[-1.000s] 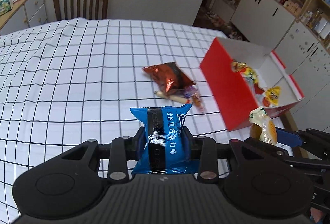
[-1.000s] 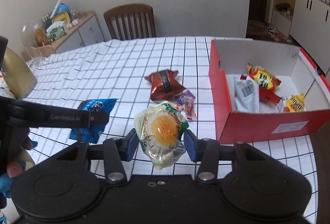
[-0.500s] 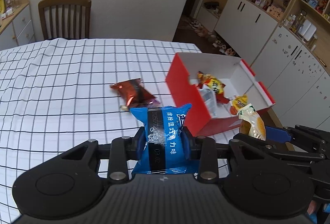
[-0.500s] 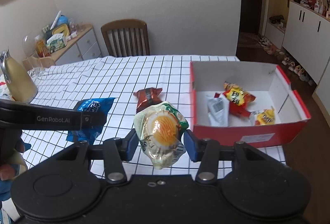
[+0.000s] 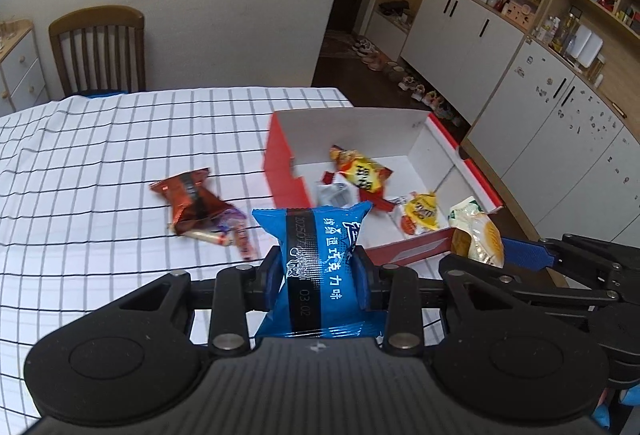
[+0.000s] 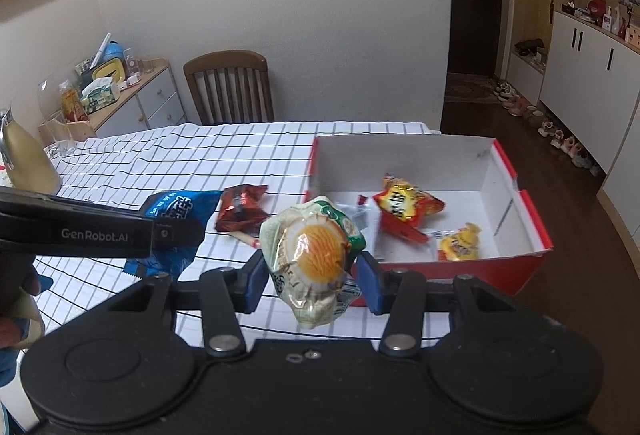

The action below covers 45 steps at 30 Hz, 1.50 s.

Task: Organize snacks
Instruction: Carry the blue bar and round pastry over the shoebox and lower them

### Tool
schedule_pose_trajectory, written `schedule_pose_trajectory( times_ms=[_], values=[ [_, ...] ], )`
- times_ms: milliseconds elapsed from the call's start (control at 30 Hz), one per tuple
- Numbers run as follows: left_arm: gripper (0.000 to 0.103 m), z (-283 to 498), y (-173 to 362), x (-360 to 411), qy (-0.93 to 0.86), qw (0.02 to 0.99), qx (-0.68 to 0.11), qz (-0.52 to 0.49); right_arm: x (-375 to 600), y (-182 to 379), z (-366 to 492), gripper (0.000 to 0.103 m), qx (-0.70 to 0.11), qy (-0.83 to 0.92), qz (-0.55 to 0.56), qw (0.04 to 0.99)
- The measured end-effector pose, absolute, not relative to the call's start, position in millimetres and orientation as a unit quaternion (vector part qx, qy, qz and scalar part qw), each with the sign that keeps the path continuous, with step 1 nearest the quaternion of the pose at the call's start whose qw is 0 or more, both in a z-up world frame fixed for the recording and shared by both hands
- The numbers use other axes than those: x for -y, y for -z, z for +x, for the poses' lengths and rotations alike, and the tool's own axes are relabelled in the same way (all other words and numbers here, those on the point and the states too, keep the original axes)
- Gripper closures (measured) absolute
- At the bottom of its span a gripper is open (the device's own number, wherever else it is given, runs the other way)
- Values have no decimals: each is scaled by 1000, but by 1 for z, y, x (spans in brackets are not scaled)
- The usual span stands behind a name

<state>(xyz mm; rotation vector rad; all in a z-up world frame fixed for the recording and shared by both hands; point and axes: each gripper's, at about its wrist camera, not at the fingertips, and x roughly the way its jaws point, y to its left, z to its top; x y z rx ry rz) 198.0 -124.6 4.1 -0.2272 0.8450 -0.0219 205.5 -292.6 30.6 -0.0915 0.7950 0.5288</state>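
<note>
My left gripper (image 5: 318, 275) is shut on a blue snack packet (image 5: 316, 267), held above the checked tablecloth (image 5: 100, 155) just short of the red box (image 5: 284, 175). In the right wrist view my right gripper (image 6: 310, 275) is shut on a clear, green-edged packet with an orange-yellow round snack (image 6: 314, 251), near the box's (image 6: 532, 263) front left corner. Inside the box lie a yellow-red packet (image 6: 404, 201), a small yellow packet (image 6: 460, 243) and a grey-white packet (image 5: 336, 193). A brown-red packet (image 5: 186, 199) and some small candies (image 5: 224, 231) lie on the cloth left of the box.
A wooden chair (image 6: 230, 87) stands at the table's far side. A sideboard with clutter (image 6: 120, 91) is at the back left, white cupboards (image 5: 500, 47) and shoes on the floor (image 6: 532, 111) to the right. A beige bottle (image 6: 24, 159) stands at the left edge.
Both grippers have risen and travelled toward the red box with their packets still held. The box now sits closer to centre in both views and its inside shows more fully.
</note>
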Motion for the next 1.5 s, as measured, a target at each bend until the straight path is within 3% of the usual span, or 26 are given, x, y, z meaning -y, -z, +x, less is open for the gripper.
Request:
schedule_pose_trajectory(
  times_ms=[567,1500],
  values=[
    [68,264,11,204,15,898,-430,-94,355,-20,260,57,-384,-255,-50,886],
    [68,364,63,224,-19,863,-498,-82,352,47,413,57,-456,-209,-46,864]
  ],
)
